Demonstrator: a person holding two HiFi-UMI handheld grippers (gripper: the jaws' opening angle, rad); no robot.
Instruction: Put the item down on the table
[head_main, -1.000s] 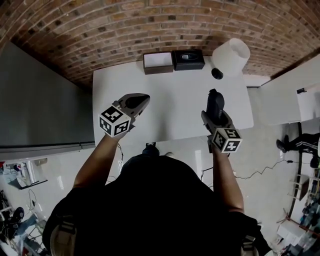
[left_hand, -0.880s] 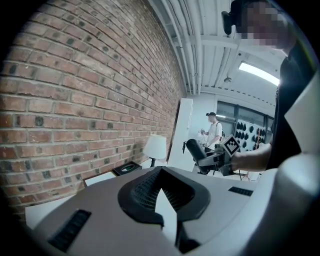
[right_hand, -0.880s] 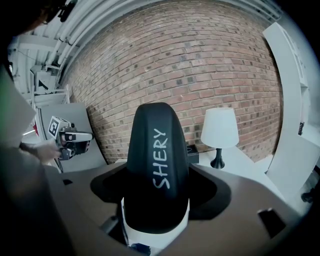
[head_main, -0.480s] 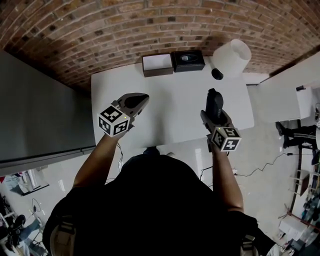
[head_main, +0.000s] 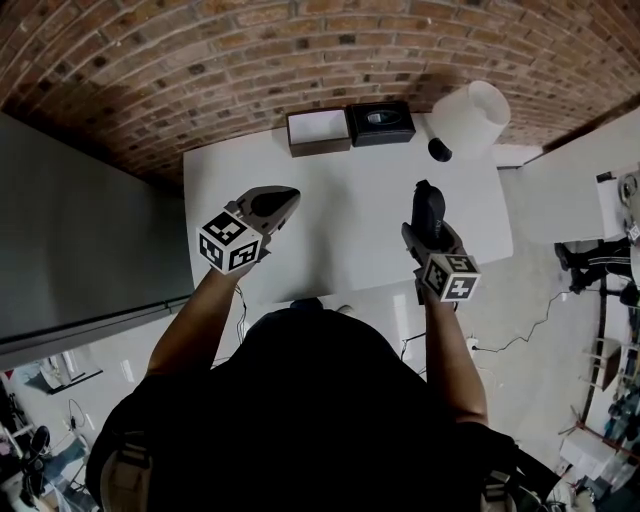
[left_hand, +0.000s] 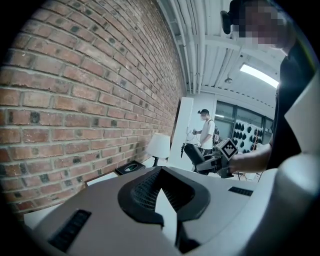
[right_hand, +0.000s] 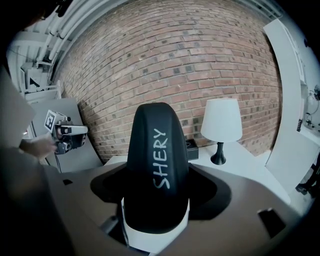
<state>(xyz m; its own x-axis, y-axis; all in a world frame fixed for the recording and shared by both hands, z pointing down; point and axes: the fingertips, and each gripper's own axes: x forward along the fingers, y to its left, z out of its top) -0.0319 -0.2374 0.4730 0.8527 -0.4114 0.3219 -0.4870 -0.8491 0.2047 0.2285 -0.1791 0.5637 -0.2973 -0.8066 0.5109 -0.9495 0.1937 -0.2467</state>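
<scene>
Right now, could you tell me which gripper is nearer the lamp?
Right. The right gripper is in front of the lamp; the left gripper is much farther left.

**SHERY:** white capital letters, hand-drawn in look, running lengthwise up the rounded face of the black case (right_hand: 157, 170). This is the only word that can be read, and it shows in the right gripper view.

**Code patterns:** the cube (head_main: 230, 243) on the left tongs (head_main: 272, 205) and the cube (head_main: 450, 277) on the right tongs (head_main: 425, 232) bear black-and-white square markers, with no letters or digits.

**Black box** (head_main: 379, 121), far edge of the surface (head_main: 340, 190): a pale oval mark on the lid, too small to read.
</scene>
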